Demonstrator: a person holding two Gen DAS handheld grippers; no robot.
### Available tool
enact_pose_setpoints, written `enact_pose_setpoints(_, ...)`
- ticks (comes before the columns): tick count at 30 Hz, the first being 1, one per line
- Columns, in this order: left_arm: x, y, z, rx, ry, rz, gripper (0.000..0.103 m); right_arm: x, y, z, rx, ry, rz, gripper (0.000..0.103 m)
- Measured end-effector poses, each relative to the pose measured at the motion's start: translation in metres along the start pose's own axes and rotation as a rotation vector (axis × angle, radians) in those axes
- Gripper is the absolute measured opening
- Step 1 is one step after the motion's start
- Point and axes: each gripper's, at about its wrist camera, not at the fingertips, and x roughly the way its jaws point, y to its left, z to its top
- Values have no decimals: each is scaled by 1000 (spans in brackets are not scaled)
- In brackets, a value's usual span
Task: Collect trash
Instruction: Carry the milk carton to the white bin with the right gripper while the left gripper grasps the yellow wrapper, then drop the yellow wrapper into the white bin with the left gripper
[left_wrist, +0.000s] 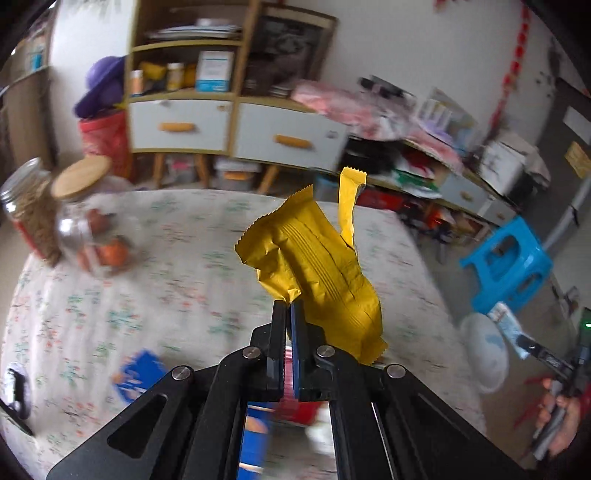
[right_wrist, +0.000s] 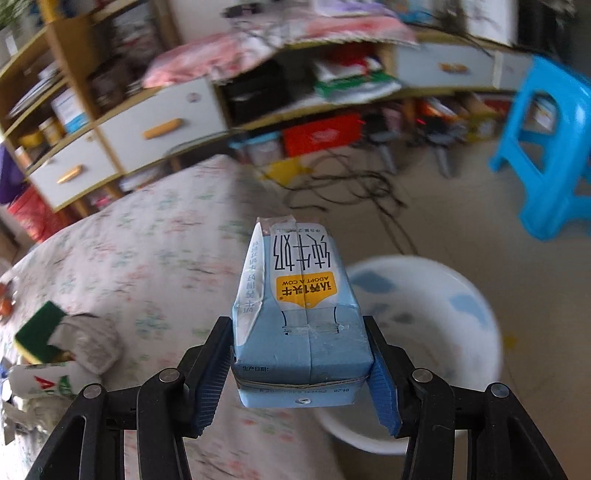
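Observation:
My left gripper is shut on a crumpled yellow snack wrapper and holds it up above the floral tablecloth. My right gripper is shut on a light blue milk carton, held over the table's right edge beside a white basin on the floor. The basin and the right gripper with the carton also show at the right of the left wrist view.
Two glass jars stand at the table's far left. A blue packet lies near the left gripper. A green sponge, crumpled paper and a white packet lie at left. A blue stool and cables are on the floor.

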Motion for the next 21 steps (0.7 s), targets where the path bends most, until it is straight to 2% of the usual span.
enact_pose_setpoints(6,12,-103,-12,128,67,-107,2,1,-59,-11,120,57,-16,60)
enact_pose_setpoints(9,21,-151,-24,211,99,-139,2,0,-81,-15,164,82,-21,70)
enact_pose_setpoints(11,31,-185,-36,268,121,-162,2,-7,-90,-17,167,71,-38,71)
enact_pose_setpoints(15,59,-237,-56,348,174,-193,2,-23,-109,-20,190,47,-59,76)
enact_pose_setpoints(21,103,-286,-80,386,254,-223,2,-32,-133,-24,241,56,-94,77)
